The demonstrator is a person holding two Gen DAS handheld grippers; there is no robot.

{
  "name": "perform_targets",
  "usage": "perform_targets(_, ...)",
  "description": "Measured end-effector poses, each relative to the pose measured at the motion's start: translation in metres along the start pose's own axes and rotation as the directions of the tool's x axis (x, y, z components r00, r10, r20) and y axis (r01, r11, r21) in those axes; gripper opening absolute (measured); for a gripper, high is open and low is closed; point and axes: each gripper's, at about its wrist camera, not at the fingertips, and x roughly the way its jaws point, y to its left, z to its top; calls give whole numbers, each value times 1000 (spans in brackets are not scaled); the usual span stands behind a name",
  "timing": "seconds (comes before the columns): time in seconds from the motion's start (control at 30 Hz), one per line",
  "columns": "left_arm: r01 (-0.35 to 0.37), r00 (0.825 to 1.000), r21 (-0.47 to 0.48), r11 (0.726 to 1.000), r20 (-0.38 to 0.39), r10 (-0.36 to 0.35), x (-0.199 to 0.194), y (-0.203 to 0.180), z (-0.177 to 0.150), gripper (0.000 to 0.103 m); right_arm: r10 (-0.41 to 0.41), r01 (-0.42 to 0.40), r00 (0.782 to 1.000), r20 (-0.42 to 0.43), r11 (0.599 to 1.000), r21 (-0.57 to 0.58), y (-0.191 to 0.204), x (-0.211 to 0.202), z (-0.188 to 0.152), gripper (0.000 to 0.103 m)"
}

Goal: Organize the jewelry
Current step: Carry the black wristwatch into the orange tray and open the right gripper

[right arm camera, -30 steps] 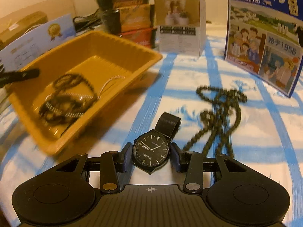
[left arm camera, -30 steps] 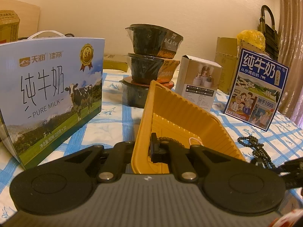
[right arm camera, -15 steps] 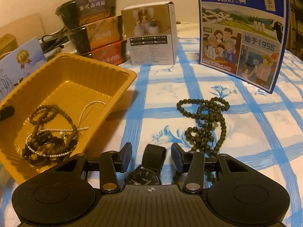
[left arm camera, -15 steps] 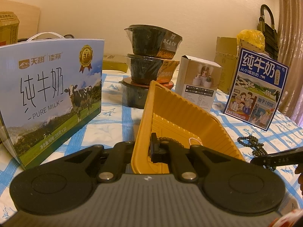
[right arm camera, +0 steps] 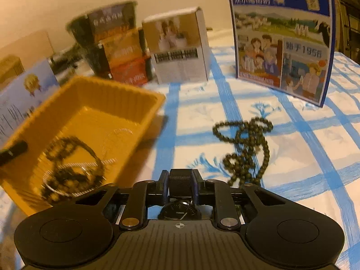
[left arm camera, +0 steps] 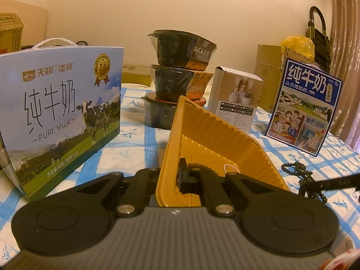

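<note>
My left gripper is shut on the near wall of the yellow tray, one finger inside and one outside. In the right wrist view the tray holds dark bead strings and a thin pale chain. My right gripper is closing on the black watch: the strap fills the gap between the pads and the dial shows just behind them. A long dark bead necklace lies loose on the cloth to the right of the tray, also visible as the necklace in the left wrist view.
The blue-and-white checked cloth covers the table. A large milk carton stands left of the tray, stacked black bowls and a small white box behind it, and a blue milk box at the back right.
The right gripper has slid forward over the watch, so the strap instead of the dial sits between its fingers, and the jaws have narrowed onto it. The left gripper and tray stay put.
</note>
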Motion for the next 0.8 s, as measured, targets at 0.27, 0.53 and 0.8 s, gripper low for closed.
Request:
perform_targets(0.27, -1, 1000, -2, 1000, -1, 1, 0, 0, 0, 6, 68, -70, 992, 110, 997, 13, 14, -31, 25, 21)
perform_targets(0.53, 1, 1000, -3, 1000, 0, -1, -1, 1, 0, 6, 171, -168, 974, 146, 985, -33, 45, -40, 40, 21)
perform_targets(0.8, 3, 1000, -5, 1000, 1, -3, 0, 2, 0, 6, 218, -214, 971, 99, 976, -48, 65, -18, 41, 21)
